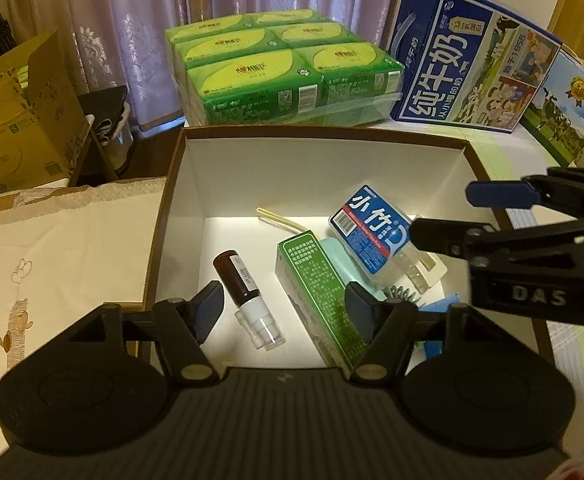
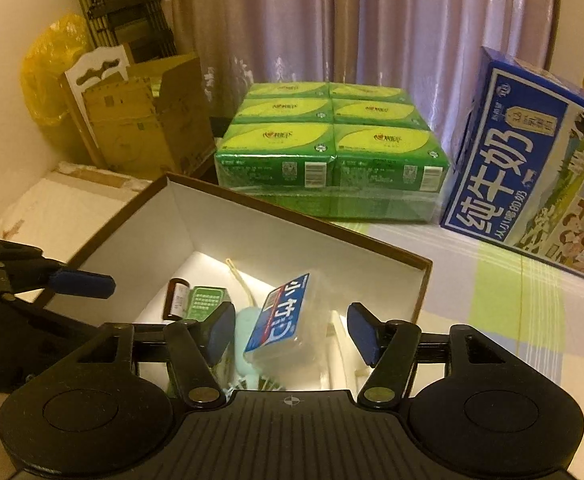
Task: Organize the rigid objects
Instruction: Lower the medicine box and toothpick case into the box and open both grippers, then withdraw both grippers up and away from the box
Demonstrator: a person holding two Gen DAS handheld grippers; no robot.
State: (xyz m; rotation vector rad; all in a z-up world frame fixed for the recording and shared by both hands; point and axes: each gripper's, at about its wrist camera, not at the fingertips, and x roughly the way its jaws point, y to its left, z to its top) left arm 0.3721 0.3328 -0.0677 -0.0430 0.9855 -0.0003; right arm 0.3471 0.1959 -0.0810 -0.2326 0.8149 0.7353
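A brown box with a white inside [image 1: 196,184] holds the objects. In it lie a brown spray bottle with a clear cap [image 1: 244,284], a green carton [image 1: 316,292], a clear tub with a blue label [image 1: 372,232], a mint comb [image 1: 400,294] and a yellow stick [image 1: 280,218]. My left gripper [image 1: 284,314] is open and empty above the bottle and green carton. My right gripper [image 2: 292,334] is open and empty, its fingers on either side of the blue-label tub [image 2: 284,316] without touching it. It also shows in the left wrist view [image 1: 444,216].
A wrapped pack of green tissue boxes [image 1: 284,68] and a blue milk carton case [image 1: 468,60] stand behind the box. Cardboard boxes [image 1: 16,120] stand at the far left. A cream embroidered cloth [image 1: 52,264] lies left of the box, a striped cloth [image 2: 512,300] right of it.
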